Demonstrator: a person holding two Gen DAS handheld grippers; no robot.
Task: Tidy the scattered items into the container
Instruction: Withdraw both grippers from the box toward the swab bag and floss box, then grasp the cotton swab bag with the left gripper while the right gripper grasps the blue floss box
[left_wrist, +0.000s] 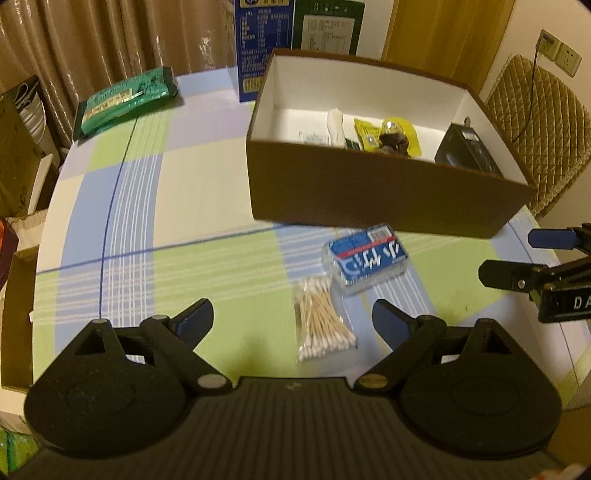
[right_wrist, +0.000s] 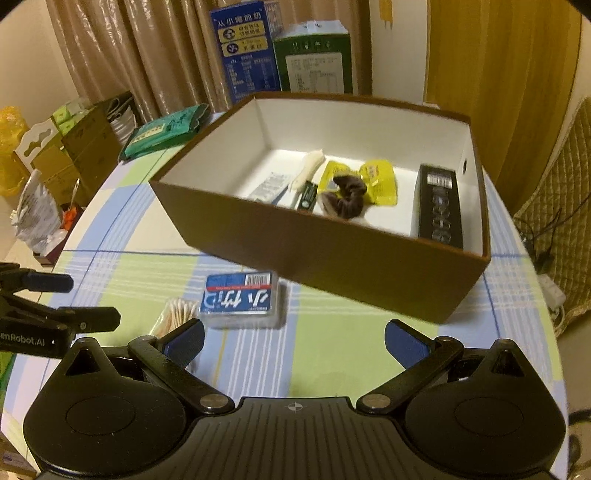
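Observation:
The brown cardboard box (left_wrist: 369, 199) (right_wrist: 332, 269) stands open on the checked tablecloth. It holds yellow packets (right_wrist: 380, 181), a brown scrunchie (right_wrist: 345, 201), a black carton (right_wrist: 439, 206) and small sachets. In front of it lie a blue-labelled clear case (left_wrist: 365, 260) (right_wrist: 240, 299) and a bag of cotton swabs (left_wrist: 321, 321) (right_wrist: 177, 314). My left gripper (left_wrist: 291, 323) (right_wrist: 92, 301) hovers open, with the swab bag in the gap between its fingers and no pad touching it. My right gripper (right_wrist: 295, 341) (left_wrist: 508, 254) is open and empty, just right of the blue case.
A green soft pack (left_wrist: 125, 99) (right_wrist: 166, 129) lies at the table's far left. A blue carton (right_wrist: 243, 48) and a green carton (right_wrist: 314, 62) stand behind the box. A quilted chair back (left_wrist: 543, 122) is at the right. Cardboard boxes (right_wrist: 85, 144) crowd the floor at the left.

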